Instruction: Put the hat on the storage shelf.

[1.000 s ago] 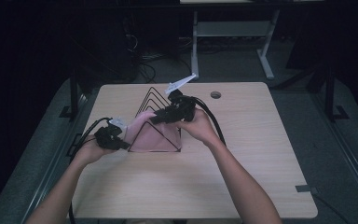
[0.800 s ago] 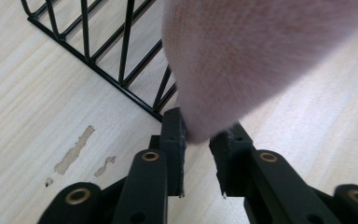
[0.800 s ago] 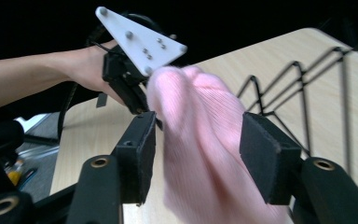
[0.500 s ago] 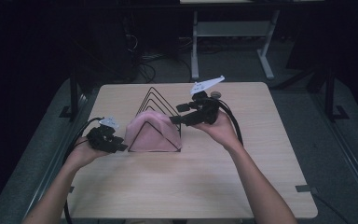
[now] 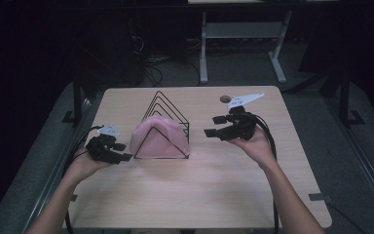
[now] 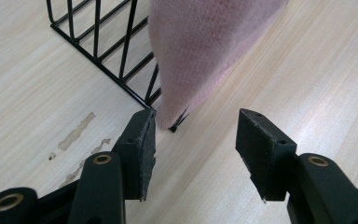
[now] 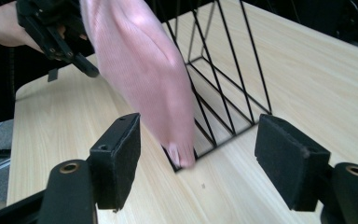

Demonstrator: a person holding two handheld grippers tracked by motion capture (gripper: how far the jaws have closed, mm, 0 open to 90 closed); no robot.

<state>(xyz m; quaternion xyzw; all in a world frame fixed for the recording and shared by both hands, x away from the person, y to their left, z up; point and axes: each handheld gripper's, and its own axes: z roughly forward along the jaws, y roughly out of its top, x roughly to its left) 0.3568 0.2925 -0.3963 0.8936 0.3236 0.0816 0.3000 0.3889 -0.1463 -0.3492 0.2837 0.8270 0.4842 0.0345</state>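
A pink cloth (image 5: 158, 138) hangs draped over the front triangle of a black wire rack (image 5: 168, 108) on the wooden table (image 5: 199, 195). My left gripper (image 5: 121, 152) is open, just left of the rack's front corner. In the left gripper view the cloth (image 6: 205, 51) hangs down to the rack's corner (image 6: 121, 70), just ahead of the gripper (image 6: 196, 135). My right gripper (image 5: 214, 126) is open and held above the table, right of the rack. In the right gripper view the cloth (image 7: 140, 74) covers the rack (image 7: 228, 79) beyond the gripper (image 7: 198, 149), with nothing between the jaws.
A small round brown object (image 5: 225, 99) lies near the table's far edge, behind the right gripper. Beyond the table stands a white desk frame (image 5: 243, 44) on a dark floor. Pale scuff marks (image 6: 77, 135) show on the tabletop left of the rack.
My right gripper has let go of the cloth and pulled away to the right of the rack. The cloth now rests draped over the rack. My left gripper has drawn back slightly.
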